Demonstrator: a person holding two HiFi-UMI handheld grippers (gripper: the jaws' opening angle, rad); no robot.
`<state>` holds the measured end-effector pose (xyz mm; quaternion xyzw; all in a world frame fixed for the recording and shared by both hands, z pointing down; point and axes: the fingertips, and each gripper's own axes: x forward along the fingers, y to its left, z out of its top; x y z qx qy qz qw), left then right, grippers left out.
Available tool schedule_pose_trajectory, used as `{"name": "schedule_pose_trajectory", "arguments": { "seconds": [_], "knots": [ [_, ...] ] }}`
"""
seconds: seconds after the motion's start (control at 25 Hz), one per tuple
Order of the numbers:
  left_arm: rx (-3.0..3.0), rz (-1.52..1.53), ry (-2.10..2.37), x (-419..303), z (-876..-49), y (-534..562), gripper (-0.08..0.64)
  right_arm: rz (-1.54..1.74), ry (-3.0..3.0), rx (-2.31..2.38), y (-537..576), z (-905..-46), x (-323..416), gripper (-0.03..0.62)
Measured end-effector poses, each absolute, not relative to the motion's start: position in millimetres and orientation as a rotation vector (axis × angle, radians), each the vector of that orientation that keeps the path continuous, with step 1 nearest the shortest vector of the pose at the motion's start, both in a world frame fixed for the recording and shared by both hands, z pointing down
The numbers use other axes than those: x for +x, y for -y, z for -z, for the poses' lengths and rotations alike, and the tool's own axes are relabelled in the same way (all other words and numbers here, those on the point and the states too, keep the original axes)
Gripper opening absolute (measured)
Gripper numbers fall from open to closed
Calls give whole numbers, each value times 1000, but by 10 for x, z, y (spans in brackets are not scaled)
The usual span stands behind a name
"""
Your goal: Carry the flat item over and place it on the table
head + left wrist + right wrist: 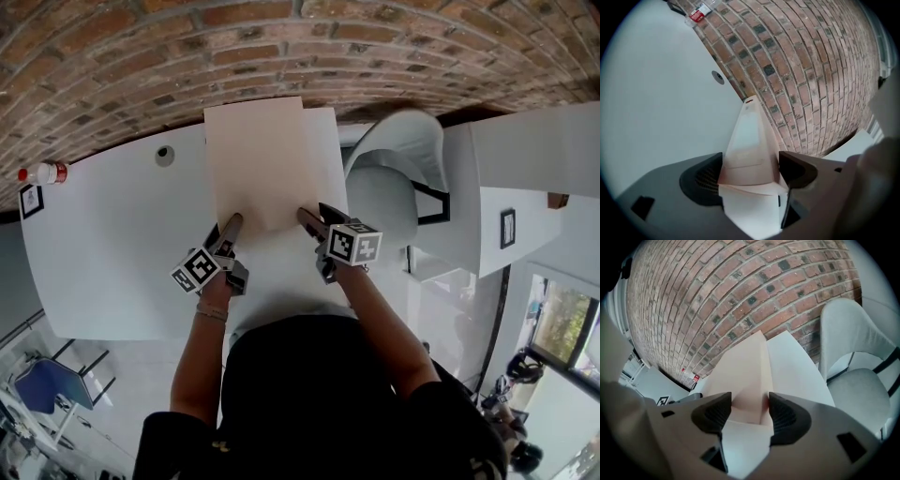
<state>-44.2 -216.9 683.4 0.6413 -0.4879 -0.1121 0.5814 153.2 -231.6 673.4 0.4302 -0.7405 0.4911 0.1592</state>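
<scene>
Nearest the lens, the person's dark shirt [309, 403] filled the bottom of the head view, and both bare forearms reached forward side by side over a white table [112, 244]. On that table, against a brick wall [281, 47], lay the task's thing: a pale beige board [258, 159], long side running away from the person. Its far end reached the wall side of the table. Whether it rested fully flat could not be told.

It looked thin, stiff and light, with a smooth face that might slip between pads. A wide sheet like that would likely swing or twist if taken at one point, so the two near corners seemed the right places to hold, one per gripper.

That was where the tools were. Left gripper [225, 230] sat at the near left corner, pitched gently down and rolled to one side. Right gripper [317, 216] sat at the near right corner, pitched more steeply. Each had its jaws spread wide with a board corner between them, and the pads did not appear to pinch it. A small bottle [42, 173] stood well apart at the table's left end.
</scene>
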Motion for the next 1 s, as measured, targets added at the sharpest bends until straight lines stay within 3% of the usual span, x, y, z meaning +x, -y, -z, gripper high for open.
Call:
{"name": "schedule_pose_trajectory", "arguments": {
  "seconds": [0.56,0.8,1.0],
  "knots": [
    [1736,-195,1347,-707,-6864,2060,370,-1240,2131,1309,2359,-6633,1611,175],
    [1978,-327,1351,-629,-6411,2020,362,-990,2234,1309,2325,-6181,1566,88],
    [2177,-351,1358,-526,-5892,1926,206,-813,2318,1284,2160,-5785,1440,33]
  ]
}}
